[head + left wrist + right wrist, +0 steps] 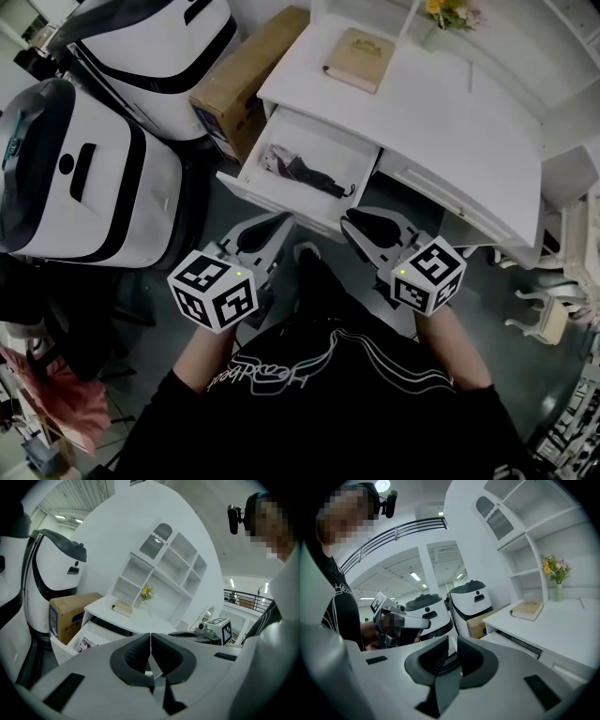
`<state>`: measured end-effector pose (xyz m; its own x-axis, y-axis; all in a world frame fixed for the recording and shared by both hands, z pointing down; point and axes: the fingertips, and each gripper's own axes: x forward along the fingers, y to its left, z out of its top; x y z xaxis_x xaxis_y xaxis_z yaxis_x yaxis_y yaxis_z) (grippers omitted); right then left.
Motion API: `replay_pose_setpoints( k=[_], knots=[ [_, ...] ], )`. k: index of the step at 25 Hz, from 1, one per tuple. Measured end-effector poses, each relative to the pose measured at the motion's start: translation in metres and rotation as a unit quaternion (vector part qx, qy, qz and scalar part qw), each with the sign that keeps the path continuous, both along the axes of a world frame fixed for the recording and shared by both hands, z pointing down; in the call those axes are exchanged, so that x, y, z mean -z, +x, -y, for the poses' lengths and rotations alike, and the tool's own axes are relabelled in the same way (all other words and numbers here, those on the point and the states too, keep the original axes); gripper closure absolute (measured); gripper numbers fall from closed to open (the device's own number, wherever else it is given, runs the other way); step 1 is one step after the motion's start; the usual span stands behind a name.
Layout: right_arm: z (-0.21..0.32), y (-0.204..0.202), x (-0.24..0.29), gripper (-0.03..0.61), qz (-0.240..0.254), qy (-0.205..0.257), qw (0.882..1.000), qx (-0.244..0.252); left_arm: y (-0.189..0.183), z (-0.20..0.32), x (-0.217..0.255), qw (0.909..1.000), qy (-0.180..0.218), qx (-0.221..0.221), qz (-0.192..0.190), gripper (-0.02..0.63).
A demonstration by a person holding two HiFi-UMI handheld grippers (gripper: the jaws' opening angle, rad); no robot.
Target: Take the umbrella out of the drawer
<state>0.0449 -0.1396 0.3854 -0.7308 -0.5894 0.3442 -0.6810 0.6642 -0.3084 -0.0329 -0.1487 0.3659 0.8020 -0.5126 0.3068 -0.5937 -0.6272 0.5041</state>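
Head view looks down on a white desk (pixel 441 112) whose white open drawer (pixel 246 161) stands pulled out at 12 o'clock from the person's hands. A black folded umbrella (pixel 309 173) lies slantwise on the drawer floor, touched by neither tool. At 11 o'clock the left gripper (pixel 279 219) has its jaws pressed together on nothing; at 1 o'clock the right gripper (pixel 352 221) is likewise closed and empty. Both point at the drawer front, near it. A tan closed book (pixel 359 59) rests on the desk at 12 o'clock beyond the drawer, and a brown cardboard box (pixel 246 80) stands at the desk's 9 o'clock.
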Motion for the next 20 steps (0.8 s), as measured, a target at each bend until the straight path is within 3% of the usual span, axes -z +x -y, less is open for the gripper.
replay_pose_setpoints(
  k=[5,13,20],
  knots=[
    [0.047,0.000,-0.025,0.520,-0.004,-0.020,1.000,0.019,-0.007,0.037,-0.010,0.9997,-0.011,0.020,0.007,0.592],
    [0.123,-0.009,-0.078,0.412,-0.030,-0.066,0.996,0.058,-0.022,0.111,-0.041,0.9970,-0.043,0.063,0.009,0.592],
    [0.178,-0.023,-0.146,0.356,-0.122,-0.063,0.986,0.093,-0.032,0.152,-0.076,0.9939,-0.077,0.077,0.018,0.592]
  ],
)
